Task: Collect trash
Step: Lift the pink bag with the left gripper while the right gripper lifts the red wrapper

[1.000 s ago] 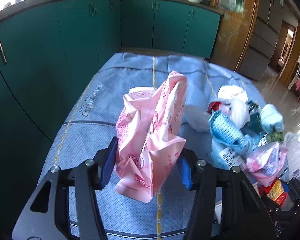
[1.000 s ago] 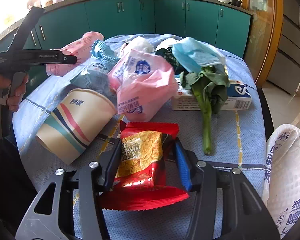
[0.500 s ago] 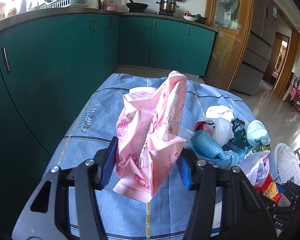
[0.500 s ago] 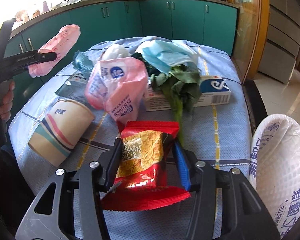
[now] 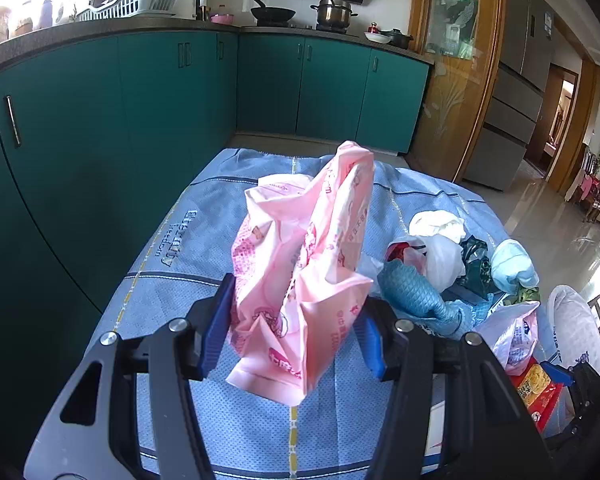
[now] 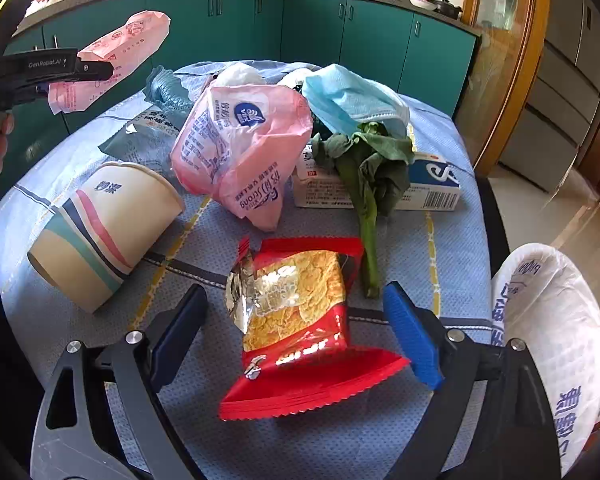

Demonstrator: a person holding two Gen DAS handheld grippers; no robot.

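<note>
Tablecloth (image 6: pixel 452 248), right-wrist view only: cup (image 6: pixel 104 232).

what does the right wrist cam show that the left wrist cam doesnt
Only the right wrist view shows the striped paper cup lying on its side, the white and blue carton under the leafy green stalk, and the open right gripper around the red snack packet.

Only the left wrist view shows the left gripper from behind, shut on the pink wrapper.

Both show that wrapper, the snack packet, the blue face mask and the white bag.
</note>
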